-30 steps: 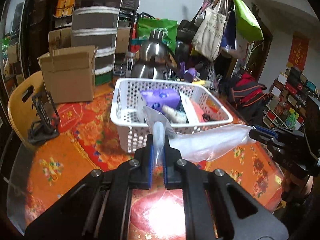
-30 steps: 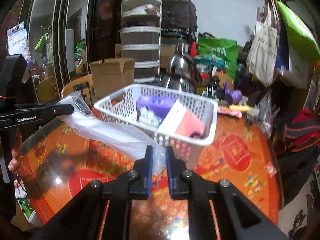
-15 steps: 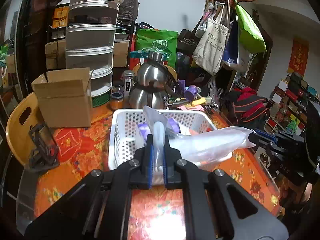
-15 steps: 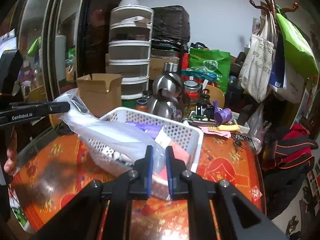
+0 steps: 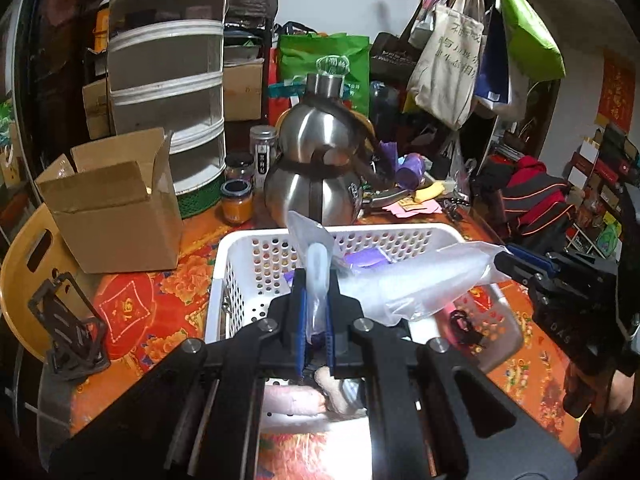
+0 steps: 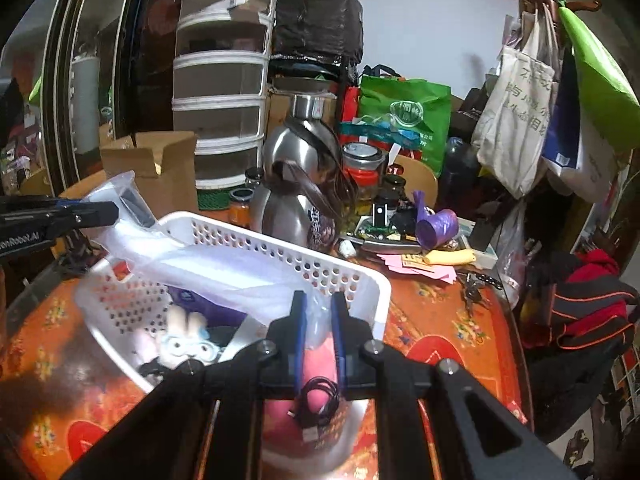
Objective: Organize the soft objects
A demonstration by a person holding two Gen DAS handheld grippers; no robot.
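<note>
A clear plastic bag (image 5: 420, 280) is stretched between both grippers above a white perforated basket (image 5: 256, 248). My left gripper (image 5: 317, 300) is shut on one end of the bag. My right gripper (image 6: 319, 312) is shut on the other end of the bag (image 6: 224, 264), over the basket (image 6: 360, 276). The basket holds a purple pack (image 5: 366, 258), a plush toy with big eyes (image 6: 186, 340), a pink item (image 6: 316, 360) and a black cable (image 6: 316, 400).
A steel kettle (image 5: 320, 168) stands right behind the basket. A cardboard box (image 5: 112, 200) and a stack of round trays (image 5: 168, 80) are at the left, with jars (image 5: 238, 200) between. A black stand (image 5: 68, 328) sits at the table's left edge. Bags (image 5: 448, 56) hang at the right.
Both grippers have moved forward and down with the bag, from in front of the basket to above its inside. Both stay shut on the bag.
</note>
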